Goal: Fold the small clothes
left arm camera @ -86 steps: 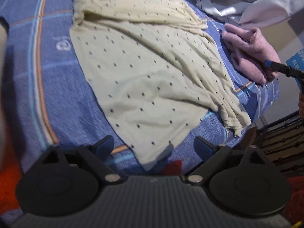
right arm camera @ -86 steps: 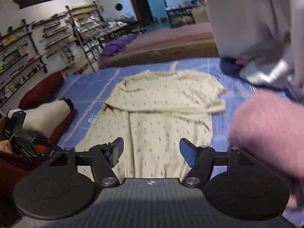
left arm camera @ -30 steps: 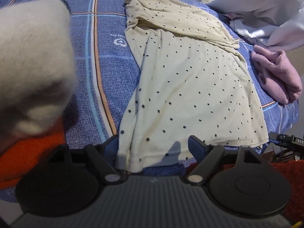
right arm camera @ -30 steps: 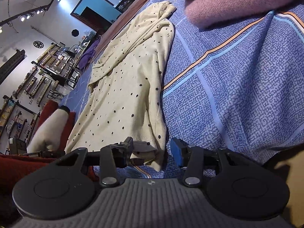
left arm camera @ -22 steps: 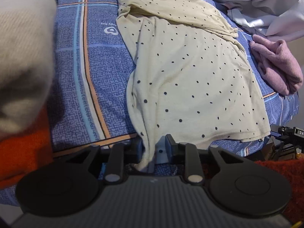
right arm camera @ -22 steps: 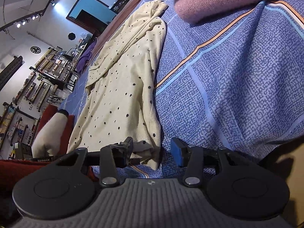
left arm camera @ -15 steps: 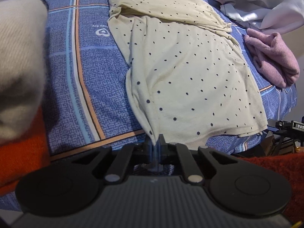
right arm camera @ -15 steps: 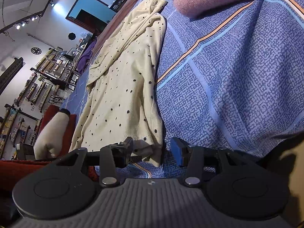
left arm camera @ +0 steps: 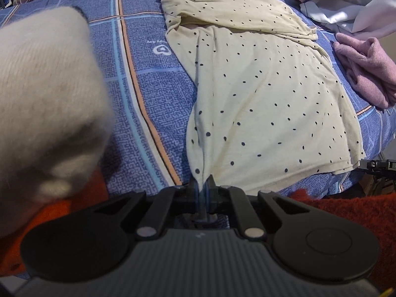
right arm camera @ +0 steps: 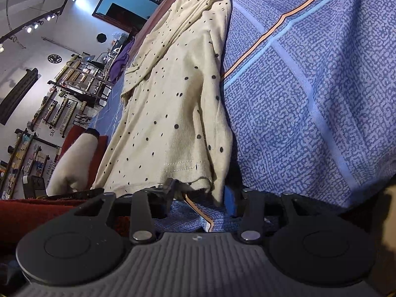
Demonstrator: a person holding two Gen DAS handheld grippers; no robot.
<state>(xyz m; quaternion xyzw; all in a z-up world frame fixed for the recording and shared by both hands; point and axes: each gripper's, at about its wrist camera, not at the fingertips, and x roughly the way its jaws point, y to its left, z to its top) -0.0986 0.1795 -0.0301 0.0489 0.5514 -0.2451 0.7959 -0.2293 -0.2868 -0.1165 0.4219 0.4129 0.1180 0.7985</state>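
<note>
**Cream dotted top, both hem corners at the grippers**

Left gripper: jaws pressed together on one near hem corner of the cream, black-dotted knit top; the cloth rises in a taut ridge from the pinch.

Right gripper: jaws closing, the other near hem corner of the top between them. The cloth drapes over the left finger; whether the blue pad on the right touches it is hard to judge from this low angle.

The top lies flat and lengthwise on a blue patterned bedcover with orange and pale-blue stripes, its sleeves folded across the far end.

Beside the top's right edge: a crumpled pink knit garment. Beyond that: pale grey cloth. Near left, close to the lens: a blurred cream woolly sleeve over orange-red fabric.
</note>
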